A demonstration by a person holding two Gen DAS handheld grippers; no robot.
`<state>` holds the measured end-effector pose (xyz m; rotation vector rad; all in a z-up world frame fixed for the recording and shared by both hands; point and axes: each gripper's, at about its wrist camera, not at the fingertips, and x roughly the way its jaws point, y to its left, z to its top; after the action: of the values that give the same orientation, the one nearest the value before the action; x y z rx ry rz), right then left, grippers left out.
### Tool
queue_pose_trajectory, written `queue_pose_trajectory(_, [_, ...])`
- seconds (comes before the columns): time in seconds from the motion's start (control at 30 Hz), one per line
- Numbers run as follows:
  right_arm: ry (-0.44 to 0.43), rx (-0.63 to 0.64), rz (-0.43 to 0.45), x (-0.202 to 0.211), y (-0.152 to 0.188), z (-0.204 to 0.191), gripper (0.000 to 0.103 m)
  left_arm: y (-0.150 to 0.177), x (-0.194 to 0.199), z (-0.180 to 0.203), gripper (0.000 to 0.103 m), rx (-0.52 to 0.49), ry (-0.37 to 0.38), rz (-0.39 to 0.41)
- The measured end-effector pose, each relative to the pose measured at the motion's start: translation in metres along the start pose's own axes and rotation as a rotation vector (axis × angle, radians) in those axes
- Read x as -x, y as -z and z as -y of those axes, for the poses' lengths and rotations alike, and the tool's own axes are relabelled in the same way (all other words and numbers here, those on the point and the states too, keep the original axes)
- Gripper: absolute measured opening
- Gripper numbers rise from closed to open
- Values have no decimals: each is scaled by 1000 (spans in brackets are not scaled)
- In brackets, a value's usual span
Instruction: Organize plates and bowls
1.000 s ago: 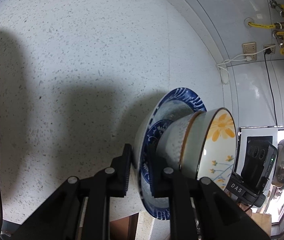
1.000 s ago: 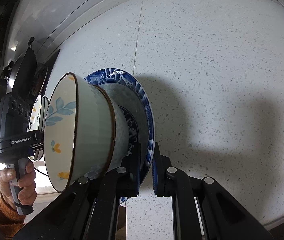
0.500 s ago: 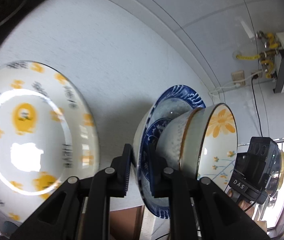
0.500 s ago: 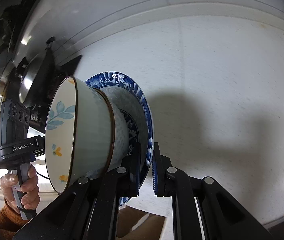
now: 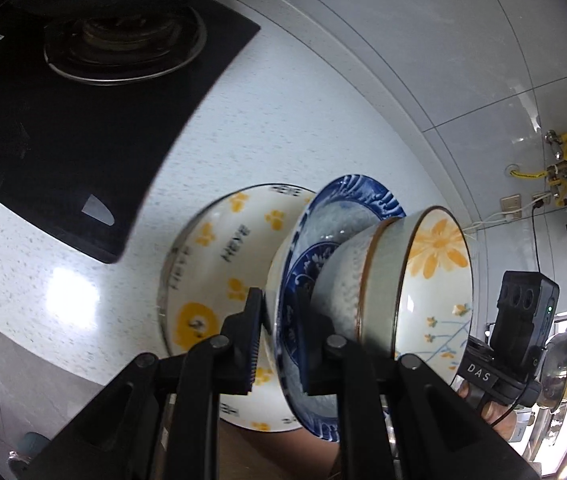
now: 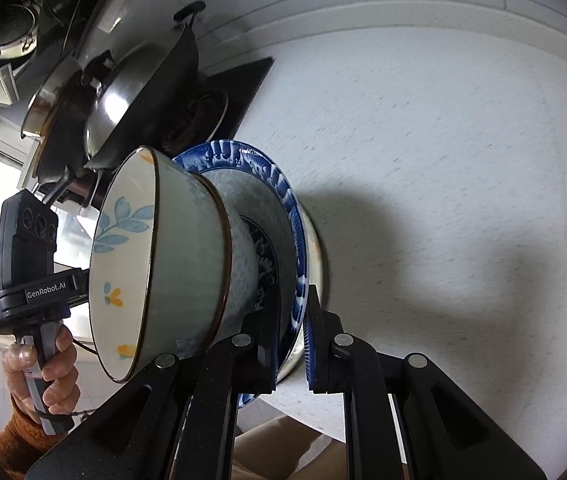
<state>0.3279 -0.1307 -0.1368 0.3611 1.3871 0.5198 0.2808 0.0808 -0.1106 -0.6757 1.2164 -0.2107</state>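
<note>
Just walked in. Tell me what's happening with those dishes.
A person holds a gripper in each hand, and both are clamped on the rim of a blue plate from opposite sides: left gripper, right gripper. A flowered bowl sits on that plate. The pair is in the air over a yellow-patterned plate lying on the white counter, beside the stove.

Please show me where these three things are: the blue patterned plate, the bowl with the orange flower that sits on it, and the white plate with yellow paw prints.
blue patterned plate (image 5: 357, 196): left wrist view, upper blue rim.
flower bowl (image 5: 437, 250): left wrist view, orange flower inside.
paw-print plate (image 5: 219, 240): left wrist view, inner face.
</note>
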Motion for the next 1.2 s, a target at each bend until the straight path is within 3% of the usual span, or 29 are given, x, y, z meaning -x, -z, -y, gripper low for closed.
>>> queue_pose_trajectory(0.27, [35, -29, -37, -31, 10, -9, 11, -10, -22, -24, 13, 5, 15, -40])
queue_pose_trajectory(0.5, [70, -56, -30, -34, 12, -4, 11, -12, -40, -26, 13, -9, 43, -68])
queue_pose_trajectory(0.87, [102, -75, 13, -34, 20, -15, 11, -10, -39, -20, 13, -73, 44, -46])
queue_pose_trajectory(1.2, [107, -54, 36, -35, 24, -22, 12, -5, -31, 2, 13, -138, -45, 41])
